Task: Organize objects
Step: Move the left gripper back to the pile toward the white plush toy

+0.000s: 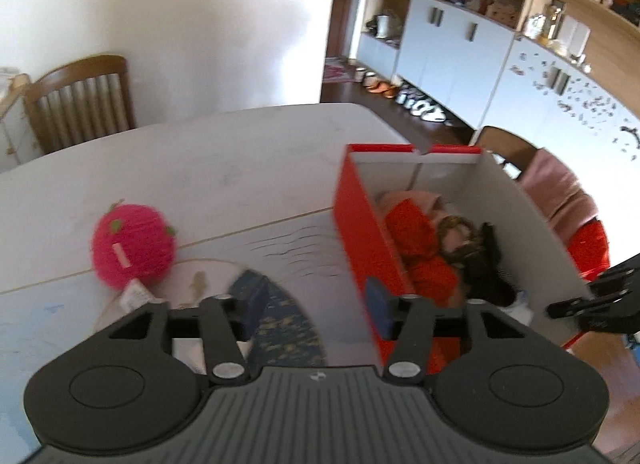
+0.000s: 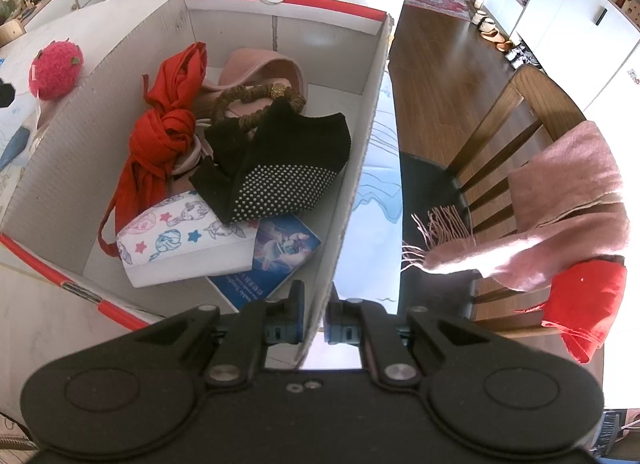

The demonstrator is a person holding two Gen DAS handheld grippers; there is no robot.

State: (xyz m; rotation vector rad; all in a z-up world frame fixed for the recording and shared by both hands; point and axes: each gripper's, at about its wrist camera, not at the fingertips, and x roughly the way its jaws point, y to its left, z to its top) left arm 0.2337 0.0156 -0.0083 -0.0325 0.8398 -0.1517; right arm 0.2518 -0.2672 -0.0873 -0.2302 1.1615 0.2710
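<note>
A red and white cardboard box (image 2: 362, 112) stands on the table; in the left wrist view (image 1: 352, 220) it is to the right. It holds a red cloth (image 2: 160, 136), a black dotted sock (image 2: 280, 168), a brown hair tie (image 2: 248, 98), a pink item (image 2: 260, 64), a star-printed pack (image 2: 180, 240) and a blue booklet (image 2: 280, 252). My right gripper (image 2: 312, 324) is shut on the box's right wall at its near end. My left gripper (image 1: 320, 316) is open, astride the box's left wall. A pink plush ball (image 1: 132, 246) lies on the table to the left.
A wooden chair (image 2: 512, 136) at the right carries a pink scarf (image 2: 568, 220) and a red cloth (image 2: 584, 304). Another chair (image 1: 80, 100) stands behind the table. White cabinets (image 1: 448, 48) line the far wall. A printed mat (image 1: 280, 248) covers the table's near part.
</note>
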